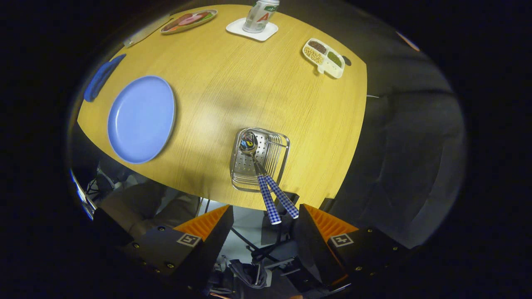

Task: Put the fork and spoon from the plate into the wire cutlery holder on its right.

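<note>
The round wooden table (pixel 232 87) with its pale oak grain is carrying everything here, and the plain blue ceramic plate (pixel 141 118) is sitting bare near its edge, well to the left of the holder. To its right, the chrome wire cutlery holder (pixel 259 160) with a perforated metal base is standing close to the table's near rim. Both pieces are already lying inside it: the steel spoon (pixel 249 143), bowl uppermost against the far wall, and what appears to be the fork (pixel 286 201) crossing beside it, its tines too hidden to make out. Their blue-and-white checked handles are sticking out over the holder's near edge toward the fingers.

The hand-held gripper (pixel 264 224) is hanging just short of those handle ends, its fingers spread wide and gripping nothing, so the task is looking essentially finished.

The risk now is lying in the retreat. The handles are overhanging and reaching between the fingers; a careless sideways pull could be catching one, levering the cutlery out or tipping the light holder off the nearby table rim.
</note>
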{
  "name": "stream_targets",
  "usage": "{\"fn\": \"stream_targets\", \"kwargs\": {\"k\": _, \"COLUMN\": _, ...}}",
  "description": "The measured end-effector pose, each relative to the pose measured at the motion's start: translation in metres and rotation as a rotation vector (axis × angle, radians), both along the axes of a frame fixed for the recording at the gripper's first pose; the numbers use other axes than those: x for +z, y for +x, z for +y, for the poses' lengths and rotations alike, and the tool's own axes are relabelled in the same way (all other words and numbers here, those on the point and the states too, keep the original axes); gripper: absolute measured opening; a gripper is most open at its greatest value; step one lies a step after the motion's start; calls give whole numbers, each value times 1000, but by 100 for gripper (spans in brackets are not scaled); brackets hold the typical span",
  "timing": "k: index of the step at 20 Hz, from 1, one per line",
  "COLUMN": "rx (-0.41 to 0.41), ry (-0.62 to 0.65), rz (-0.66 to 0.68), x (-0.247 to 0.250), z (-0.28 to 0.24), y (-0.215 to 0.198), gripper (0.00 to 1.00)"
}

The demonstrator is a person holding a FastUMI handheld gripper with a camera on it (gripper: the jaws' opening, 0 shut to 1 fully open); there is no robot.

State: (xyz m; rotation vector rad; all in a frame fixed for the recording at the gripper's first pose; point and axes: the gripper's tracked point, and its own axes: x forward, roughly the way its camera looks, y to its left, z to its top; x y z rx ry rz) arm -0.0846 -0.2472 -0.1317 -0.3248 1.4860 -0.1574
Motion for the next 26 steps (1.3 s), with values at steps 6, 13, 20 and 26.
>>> {"fn": "stream_targets", "kwargs": {"k": 6, "rx": -15, "ry": 47, "rz": -154, "x": 27, "z": 24, "y": 5, "gripper": 97}}
{"fn": "stream_targets", "kwargs": {"k": 13, "rx": -5, "ry": 116, "rz": -939, "x": 130, "z": 85, "y": 62, "gripper": 97}}
{"fn": "stream_targets", "kwargs": {"k": 20, "rx": -147, "ry": 34, "rz": -1695, "x": 256, "z": 113, "y": 24, "gripper": 97}}
{"fn": "stream_targets", "kwargs": {"k": 26, "rx": -45, "ry": 22, "rz": -1772, "x": 249, "z": 141, "y": 13, "gripper": 97}}
